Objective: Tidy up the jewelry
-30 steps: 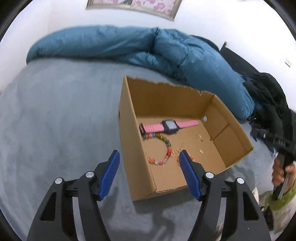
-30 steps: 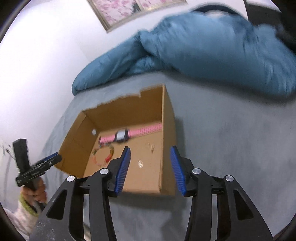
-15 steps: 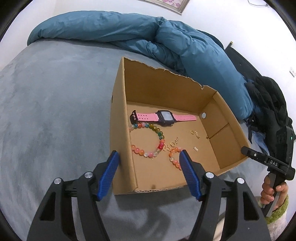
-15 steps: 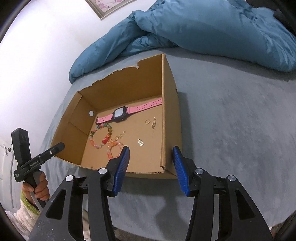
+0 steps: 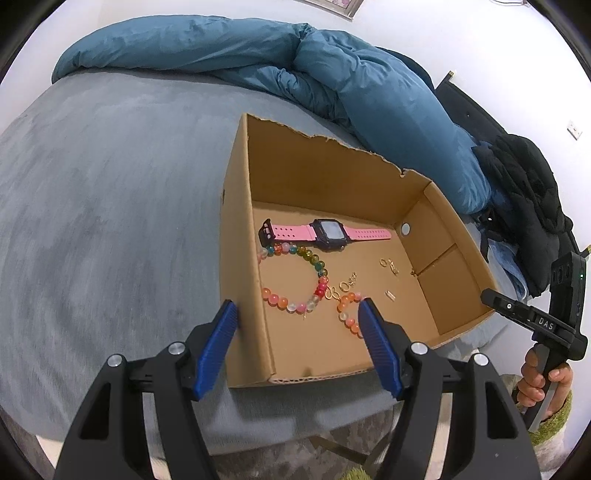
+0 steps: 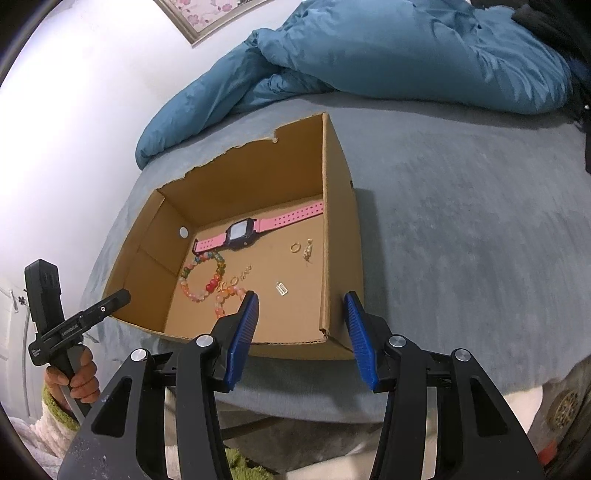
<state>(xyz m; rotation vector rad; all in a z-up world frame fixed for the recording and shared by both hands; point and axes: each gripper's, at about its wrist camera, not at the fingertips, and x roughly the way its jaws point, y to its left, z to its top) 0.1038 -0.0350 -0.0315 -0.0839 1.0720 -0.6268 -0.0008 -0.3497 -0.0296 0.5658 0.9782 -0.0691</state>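
An open cardboard box (image 5: 243, 243) (image 6: 340, 206) sits on the grey bed. Inside lie a pink watch (image 5: 325, 232) (image 6: 243, 230), a colourful bead bracelet (image 5: 295, 280) (image 6: 201, 275), an orange bead bracelet (image 5: 349, 312) (image 6: 225, 297), a gold ring (image 5: 383, 262) (image 6: 294, 247), small gold charms (image 5: 349, 282) (image 6: 308, 252) and a tiny tag (image 5: 390, 294) (image 6: 282, 288). My left gripper (image 5: 297, 314) hovers open over the box's near left corner. My right gripper (image 6: 301, 308) stands open over the near right corner. Nothing is between either pair of fingers. Each gripper shows in the other's view, held by a hand (image 5: 543, 384) (image 6: 74, 376).
A rumpled teal duvet (image 5: 332, 74) (image 6: 406, 55) lies along the far side of the bed. Dark clothing (image 5: 524, 192) is piled at the right. Open grey bedcover (image 5: 110, 203) (image 6: 461, 240) spreads beside the box. A framed picture (image 6: 207, 11) hangs on the wall.
Both grippers have shifted toward the box's near edge, so the box now sits more centred and the jewelry inside is sharper. Both stay open and empty.
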